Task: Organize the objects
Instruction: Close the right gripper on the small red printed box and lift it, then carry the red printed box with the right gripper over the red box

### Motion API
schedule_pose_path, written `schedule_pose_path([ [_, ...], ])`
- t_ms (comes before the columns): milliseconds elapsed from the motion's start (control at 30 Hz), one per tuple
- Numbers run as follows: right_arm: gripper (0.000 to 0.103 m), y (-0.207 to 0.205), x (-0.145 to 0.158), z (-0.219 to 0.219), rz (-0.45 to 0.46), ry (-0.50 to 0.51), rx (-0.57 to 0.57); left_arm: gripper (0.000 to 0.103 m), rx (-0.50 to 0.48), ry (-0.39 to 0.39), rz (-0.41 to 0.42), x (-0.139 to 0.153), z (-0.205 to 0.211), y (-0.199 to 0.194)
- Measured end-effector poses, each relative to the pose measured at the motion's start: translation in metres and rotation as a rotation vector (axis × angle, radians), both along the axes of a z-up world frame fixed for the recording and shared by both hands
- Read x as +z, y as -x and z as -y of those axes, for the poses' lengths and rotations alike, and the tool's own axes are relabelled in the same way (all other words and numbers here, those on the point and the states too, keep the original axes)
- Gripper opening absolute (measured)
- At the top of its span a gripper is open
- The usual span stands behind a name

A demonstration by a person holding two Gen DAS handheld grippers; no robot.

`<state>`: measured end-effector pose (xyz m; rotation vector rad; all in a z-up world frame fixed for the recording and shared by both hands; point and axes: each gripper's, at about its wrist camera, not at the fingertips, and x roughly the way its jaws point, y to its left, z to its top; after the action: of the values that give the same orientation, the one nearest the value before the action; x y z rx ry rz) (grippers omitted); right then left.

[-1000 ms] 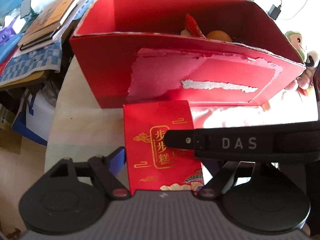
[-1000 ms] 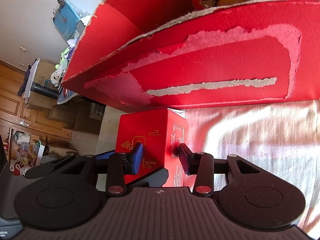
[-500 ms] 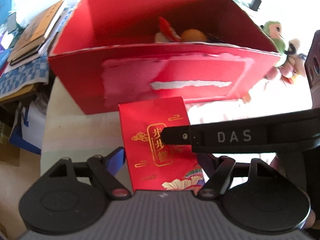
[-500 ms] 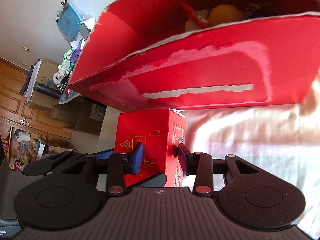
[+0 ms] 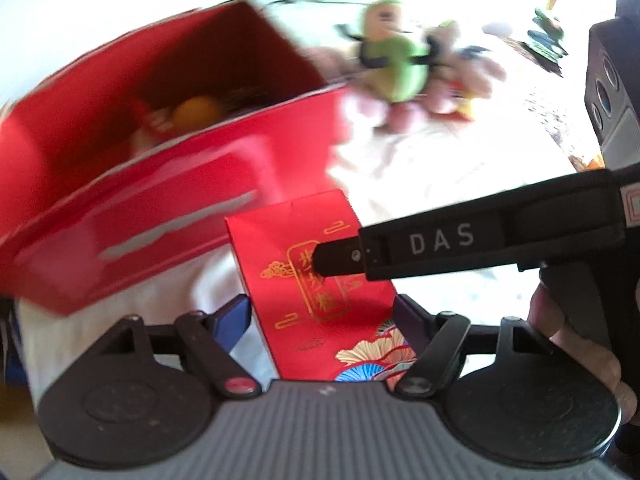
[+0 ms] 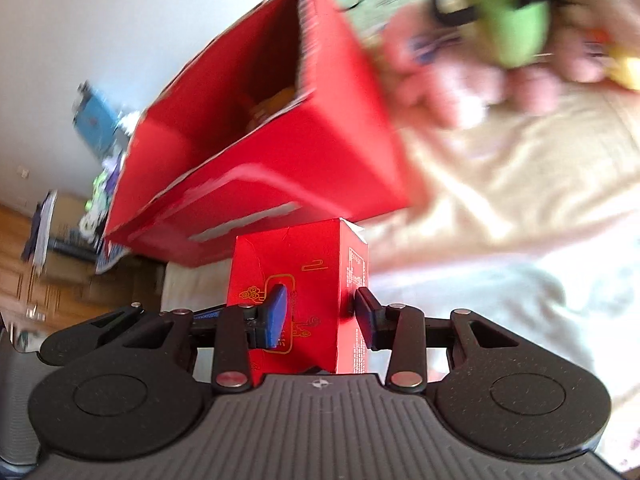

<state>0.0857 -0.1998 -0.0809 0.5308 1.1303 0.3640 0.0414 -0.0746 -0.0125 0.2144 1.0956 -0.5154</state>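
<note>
A small red gift box with gold lettering (image 5: 320,280) is held between both grippers, lifted in front of a large open red carton (image 5: 168,184). My left gripper (image 5: 324,316) clamps its two side faces. My right gripper (image 6: 320,316) is shut on the same small box (image 6: 312,280), one finger across its printed front (image 5: 440,240), the other on the opposite side. The carton (image 6: 280,136) holds an orange round thing (image 5: 198,110) and other small items, blurred.
A green plush toy (image 5: 396,64) with pink stuffed toys lies on the pale cloth (image 5: 460,160) right of the carton; it also shows in the right wrist view (image 6: 508,20). Dark items sit at the far right (image 5: 548,40). Room clutter lies left (image 6: 96,120).
Both grippers have swung right with the small box. The carton has shifted left in both views and the plush toys have come into view. The grip is unchanged.
</note>
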Motion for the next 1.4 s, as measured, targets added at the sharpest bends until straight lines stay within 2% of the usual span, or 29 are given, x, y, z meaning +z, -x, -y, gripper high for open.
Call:
schedule_pose_path([
  [200,0.041,0.016,0.011,0.054,0.028,-0.017,-0.153,0.076,-0.135,0.015,0.055,0.016,0.055,0.004],
  [333,0.041,0.023,0.024,0.082,0.071,-0.028,-0.232,0.076,-0.19,0.038,0.101,0.031,0.076,0.004],
  [600,0.041,0.012,0.06,0.092,0.197,-0.023,-0.262,0.076,-0.179,0.084,0.212,0.069,0.088,-0.013],
  [733,0.041,-0.004,0.08,0.084,0.26,-0.042,-0.24,0.076,-0.146,0.099,0.282,0.094,0.073,-0.027],
  [933,0.041,-0.043,0.102,0.044,0.329,-0.062,-0.145,0.076,-0.046,0.097,0.349,0.117,0.032,-0.052],
  [1067,0.041,-0.061,0.108,0.015,0.352,-0.06,-0.086,0.076,0.025,0.101,0.342,0.12,0.002,-0.07],
  [1400,0.04,-0.092,0.095,-0.056,0.325,-0.089,0.015,0.076,0.152,0.075,0.313,0.109,-0.066,-0.095],
])
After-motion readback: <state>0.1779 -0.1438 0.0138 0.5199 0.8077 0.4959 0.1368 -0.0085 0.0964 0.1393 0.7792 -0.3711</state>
